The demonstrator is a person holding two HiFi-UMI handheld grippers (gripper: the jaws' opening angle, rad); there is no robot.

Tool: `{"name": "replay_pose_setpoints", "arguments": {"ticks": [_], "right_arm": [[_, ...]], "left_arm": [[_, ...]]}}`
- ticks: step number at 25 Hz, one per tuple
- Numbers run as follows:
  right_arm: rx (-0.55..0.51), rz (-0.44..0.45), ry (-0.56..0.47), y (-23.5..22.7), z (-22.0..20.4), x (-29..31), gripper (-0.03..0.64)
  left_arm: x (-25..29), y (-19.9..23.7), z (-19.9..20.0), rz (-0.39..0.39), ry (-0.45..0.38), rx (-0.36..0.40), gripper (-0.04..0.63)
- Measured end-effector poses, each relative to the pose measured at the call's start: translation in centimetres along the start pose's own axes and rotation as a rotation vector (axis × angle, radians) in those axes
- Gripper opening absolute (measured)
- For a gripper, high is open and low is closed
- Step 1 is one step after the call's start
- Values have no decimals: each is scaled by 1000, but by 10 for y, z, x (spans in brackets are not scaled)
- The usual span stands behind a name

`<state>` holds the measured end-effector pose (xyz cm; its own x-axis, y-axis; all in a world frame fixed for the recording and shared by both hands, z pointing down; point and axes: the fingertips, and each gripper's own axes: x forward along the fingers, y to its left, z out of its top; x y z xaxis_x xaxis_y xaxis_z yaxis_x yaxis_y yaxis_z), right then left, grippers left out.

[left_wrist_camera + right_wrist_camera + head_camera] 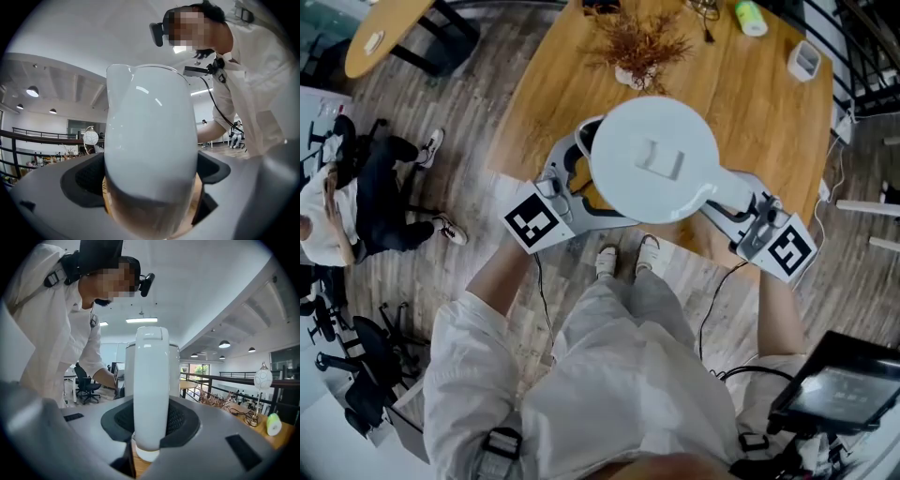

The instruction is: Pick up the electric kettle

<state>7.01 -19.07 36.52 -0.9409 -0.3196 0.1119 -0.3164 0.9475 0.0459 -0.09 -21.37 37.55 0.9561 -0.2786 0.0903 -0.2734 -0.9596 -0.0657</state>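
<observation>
The white electric kettle (652,159) hangs above the wooden table (750,122), seen lid-up in the head view. My left gripper (581,173) is shut on its round body on the spout side. In the left gripper view the kettle body (150,140) fills the gap between the dark pads (82,180), with the spout at the top left. My right gripper (727,202) is shut on the kettle's handle. In the right gripper view the upright white handle (151,385) stands pinched between the pads (180,420). The kettle's underside is hidden.
A vase of dried twigs (637,47), a green bottle (751,17) and a small white box (804,60) stand on the far part of the table. A seated person (347,197) and office chairs (347,356) are at the left. A dark screen (844,389) is at the lower right.
</observation>
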Motion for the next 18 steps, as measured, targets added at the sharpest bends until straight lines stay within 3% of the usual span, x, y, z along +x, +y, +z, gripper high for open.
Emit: {"name": "replay_pose_setpoints", "arguments": {"ticks": [3,7,18], "right_arm": [[0,-8,9,11,21,-14,94],[-12,-17,-4,28,44,-33,94],[-2,-47,-6,76,75,-73,94]], "left_arm": [[-1,-14,22,5,6,-26,586],[2,-36,48,-16,-3,7,586],[2,-93,87,-47,-12,-11,586]]}}
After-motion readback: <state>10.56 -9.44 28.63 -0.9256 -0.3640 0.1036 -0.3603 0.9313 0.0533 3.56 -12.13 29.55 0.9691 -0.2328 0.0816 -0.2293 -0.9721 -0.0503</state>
